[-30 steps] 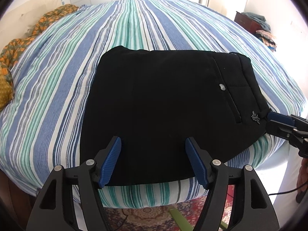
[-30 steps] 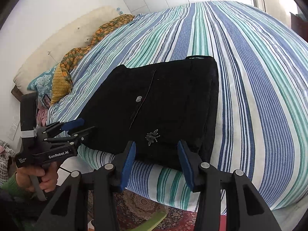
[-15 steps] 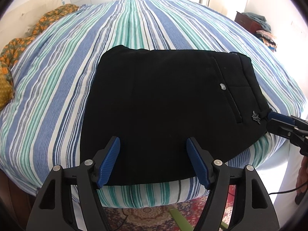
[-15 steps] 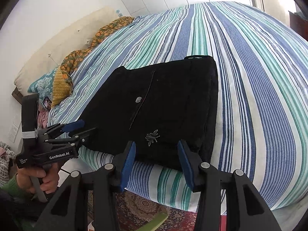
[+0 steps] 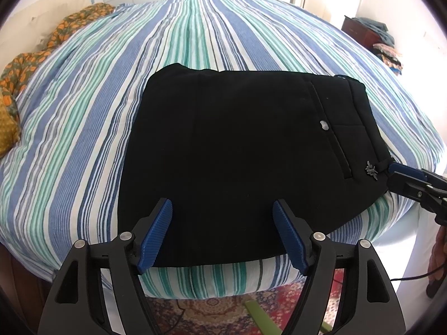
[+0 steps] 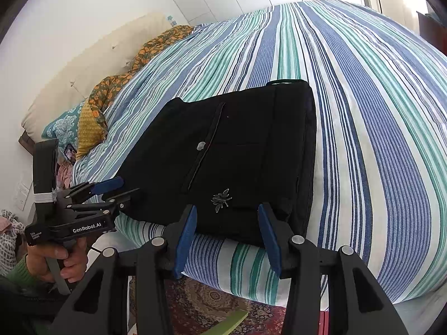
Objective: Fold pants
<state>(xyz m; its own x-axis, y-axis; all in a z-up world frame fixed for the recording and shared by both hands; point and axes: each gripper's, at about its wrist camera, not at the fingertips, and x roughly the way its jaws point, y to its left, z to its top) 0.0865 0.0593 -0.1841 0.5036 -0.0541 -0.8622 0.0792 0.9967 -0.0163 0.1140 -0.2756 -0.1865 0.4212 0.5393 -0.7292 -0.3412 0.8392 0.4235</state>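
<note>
Black pants (image 5: pixel 237 153), folded into a compact rectangle, lie flat on the striped bedcover (image 5: pixel 83 128) near the bed's front edge. A pocket button and a small metal charm show near their right side. My left gripper (image 5: pixel 222 205) hovers over the pants' near edge, its jaws opening wide with nothing pinched between the blue pads (image 5: pixel 156 234). In the right wrist view my right gripper (image 6: pixel 226 209) stands open above the pants (image 6: pixel 237 145), just before the charm, also holding nothing. The left gripper (image 6: pixel 117 187) shows at that view's left, held by a hand.
An orange patterned cloth (image 5: pixel 33 64) and pillows (image 6: pixel 64 128) lie at the bed's head. A dark dresser with piled clothes (image 5: pixel 374 36) stands far right. Below the bed edge are a patterned carpet (image 5: pixel 212 315) and a green strip (image 5: pixel 259 315).
The left gripper's jaws have spread slightly wider. The pants and both hands have stayed put.
</note>
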